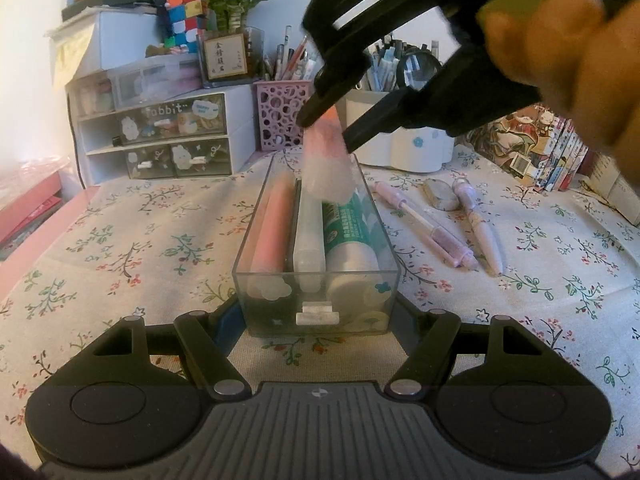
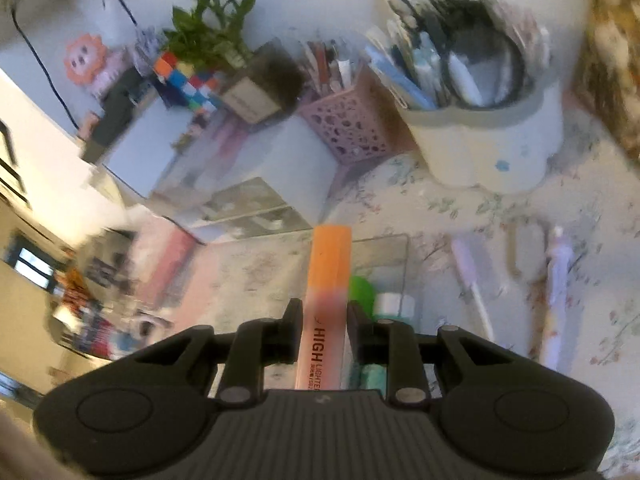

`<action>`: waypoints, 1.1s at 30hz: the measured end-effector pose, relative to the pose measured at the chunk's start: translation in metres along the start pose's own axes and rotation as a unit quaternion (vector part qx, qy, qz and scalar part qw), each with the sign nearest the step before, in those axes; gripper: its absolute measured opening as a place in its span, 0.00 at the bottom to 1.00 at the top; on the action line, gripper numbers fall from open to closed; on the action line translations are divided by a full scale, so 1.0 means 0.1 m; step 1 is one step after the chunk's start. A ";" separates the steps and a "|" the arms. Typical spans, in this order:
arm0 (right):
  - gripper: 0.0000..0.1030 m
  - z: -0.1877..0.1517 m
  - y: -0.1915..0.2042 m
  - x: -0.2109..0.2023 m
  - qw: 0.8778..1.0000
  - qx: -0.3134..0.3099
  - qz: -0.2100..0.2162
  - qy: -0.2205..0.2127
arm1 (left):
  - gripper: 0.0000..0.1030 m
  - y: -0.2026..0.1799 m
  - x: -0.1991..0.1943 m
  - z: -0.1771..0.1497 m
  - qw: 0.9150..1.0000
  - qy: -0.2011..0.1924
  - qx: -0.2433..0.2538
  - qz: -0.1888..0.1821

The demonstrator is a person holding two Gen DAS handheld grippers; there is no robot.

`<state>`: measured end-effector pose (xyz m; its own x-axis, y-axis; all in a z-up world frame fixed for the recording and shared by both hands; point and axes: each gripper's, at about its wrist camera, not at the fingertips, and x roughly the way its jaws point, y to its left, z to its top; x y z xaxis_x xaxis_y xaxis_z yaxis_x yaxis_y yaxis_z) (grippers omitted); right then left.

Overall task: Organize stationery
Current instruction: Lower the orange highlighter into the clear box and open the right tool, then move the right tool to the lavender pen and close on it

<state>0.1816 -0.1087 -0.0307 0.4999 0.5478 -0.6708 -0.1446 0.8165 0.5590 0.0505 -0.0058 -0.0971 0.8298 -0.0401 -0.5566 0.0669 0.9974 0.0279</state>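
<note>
A clear plastic box (image 1: 256, 240) lies lengthwise on the floral cloth. Inside it are a pink marker (image 1: 272, 224), a frosted white pen (image 1: 310, 236) and a green-labelled glue tube (image 1: 354, 240). My left gripper (image 1: 316, 316) is shut on the box's near end, one finger against each side wall. My right gripper (image 1: 326, 130), held by a hand (image 1: 580, 60), hangs over the far half of the box. It is shut on a pink highlighter with an orange cap (image 2: 326, 280), which tilts down into the box and looks blurred (image 1: 324, 164). The right wrist view shows that gripper (image 2: 324, 320) clamping the highlighter mid-barrel, above the box rim (image 2: 384, 240).
Right of the box, two lilac pens (image 1: 424, 220) (image 1: 480, 232) and a grey eraser (image 1: 440, 196) lie on the cloth. Behind it stand a pink perforated pen cup (image 1: 280, 116), a white pen holder (image 1: 404, 148) and a drawer unit (image 1: 160, 136). Books (image 1: 552, 152) line the right.
</note>
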 end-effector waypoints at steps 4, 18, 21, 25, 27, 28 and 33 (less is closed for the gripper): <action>0.24 0.04 0.11 0.13 0.999 -0.016 -0.034 0.025 | 0.70 -0.01 0.00 0.00 1.000 0.000 0.000 0.000; 0.24 0.04 0.22 0.05 0.998 -0.050 -0.038 0.006 | 0.70 -0.02 -0.01 0.00 1.000 0.000 0.001 -0.001; 0.24 0.05 0.21 0.03 0.998 -0.057 -0.024 0.005 | 0.70 -0.02 -0.01 -0.01 1.000 0.000 0.001 0.000; 0.24 0.04 0.13 -0.02 0.998 -0.053 -0.024 -0.011 | 0.70 -0.01 -0.01 -0.01 1.000 -0.001 0.001 -0.002; 0.24 0.03 0.04 -0.12 0.998 -0.052 -0.034 -0.029 | 0.70 -0.02 -0.01 -0.01 1.000 -0.002 0.000 -0.001; 0.24 0.03 -0.03 -0.18 0.997 -0.048 -0.036 -0.039 | 0.70 -0.02 -0.01 -0.02 1.000 -0.002 0.000 0.000; 0.26 0.06 -0.44 -0.37 0.994 -0.034 -0.083 -0.066 | 0.70 -0.03 -0.02 -0.02 1.000 -0.003 0.000 0.000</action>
<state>0.1740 -0.1659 -0.0272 0.6294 0.3786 -0.6786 -0.1060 0.9069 0.4077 0.0478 -0.0085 -0.0981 0.8329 -0.0399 -0.5520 0.0664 0.9974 0.0282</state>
